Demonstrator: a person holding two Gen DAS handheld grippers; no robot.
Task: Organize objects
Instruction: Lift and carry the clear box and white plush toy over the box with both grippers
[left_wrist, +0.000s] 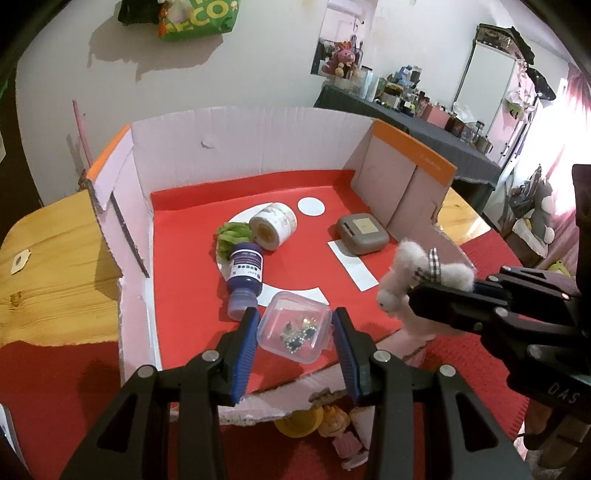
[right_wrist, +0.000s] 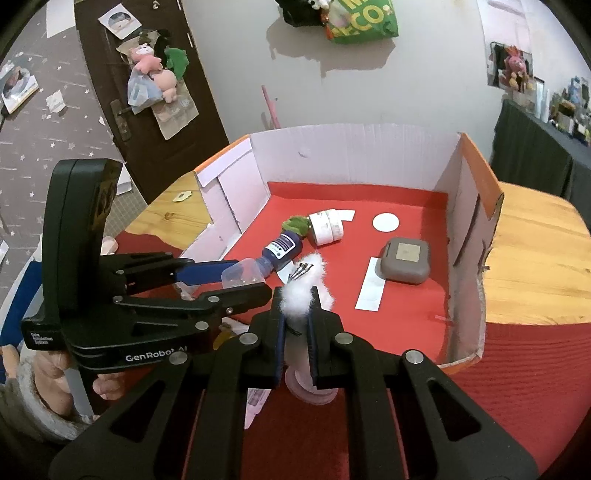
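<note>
At lower centre, the left gripper (left_wrist: 293, 334) clamped a clear plastic box (left_wrist: 293, 326) above the cardboard tray (left_wrist: 240, 133). The right gripper (right_wrist: 295, 317) pinched a fluffy white toy (right_wrist: 303, 290). Both seemingly awaited lowering and release inside.

Room's bright and even for me, daylight blowing out the window (left_wrist: 554, 122) far right; soft shadows under the green bag (right_wrist: 364, 22), fisheye bending the dark corners, centre stays sharp
</note>
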